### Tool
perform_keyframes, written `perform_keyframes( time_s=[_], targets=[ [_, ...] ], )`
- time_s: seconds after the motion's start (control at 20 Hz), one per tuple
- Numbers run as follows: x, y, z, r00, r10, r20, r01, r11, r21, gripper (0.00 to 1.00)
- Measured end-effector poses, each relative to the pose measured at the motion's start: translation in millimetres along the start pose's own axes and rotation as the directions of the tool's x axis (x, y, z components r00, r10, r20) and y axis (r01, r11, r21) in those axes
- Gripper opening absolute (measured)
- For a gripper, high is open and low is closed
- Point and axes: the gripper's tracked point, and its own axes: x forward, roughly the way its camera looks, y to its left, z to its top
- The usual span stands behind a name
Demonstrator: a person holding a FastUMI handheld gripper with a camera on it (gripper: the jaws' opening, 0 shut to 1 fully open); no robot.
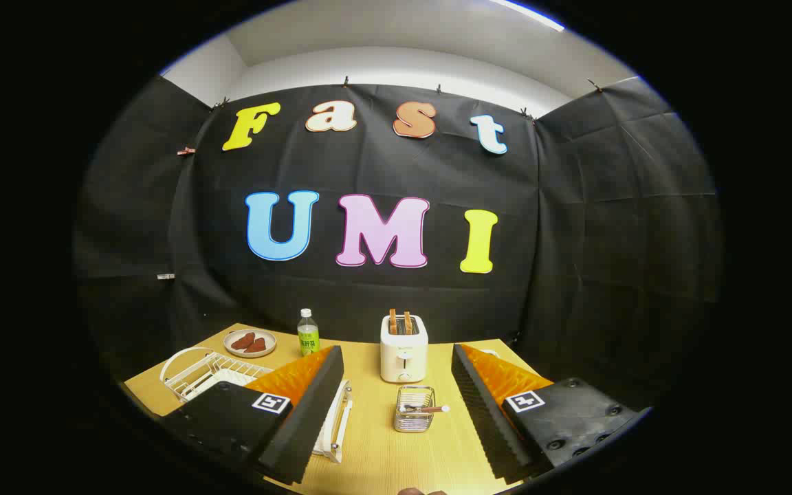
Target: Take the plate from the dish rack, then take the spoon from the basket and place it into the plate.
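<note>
My gripper [396, 371] is open, its two fingers spread wide above the wooden table with nothing between them. A small wire basket [414, 408] stands on the table between and just ahead of the fingers, with a spoon [425, 409] lying across its top. A white dish rack [214, 375] sits behind the left finger, which hides much of it. A white plate edge [333, 430] shows at the inner side of the left finger. I cannot tell how the plate rests in the rack.
A white toaster [403, 350] with two slices of toast stands beyond the basket. A green-labelled bottle [308, 333] and a small dish of brown food [249, 342] sit at the table's far left. The table [382, 454] ends at the black cloth wall.
</note>
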Motion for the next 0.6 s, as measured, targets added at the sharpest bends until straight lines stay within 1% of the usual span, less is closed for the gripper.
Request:
perform_keyframes(
  time_s=[0.1, 0.3, 0.6],
  targets=[
    [1.8, -0.9, -1.8, 1.000, -0.002, -0.006, 0.001, 1.000, -0.024, 0.97],
    [1.5, 0.8, -7.7, 1.000, 0.004, -0.027, -0.004, 1.000, -0.014, 0.97],
    [0.5, 8.1, -9.9, 0.999, 0.021, -0.031, -0.022, 0.999, -0.036, 0.97]
  ],
)
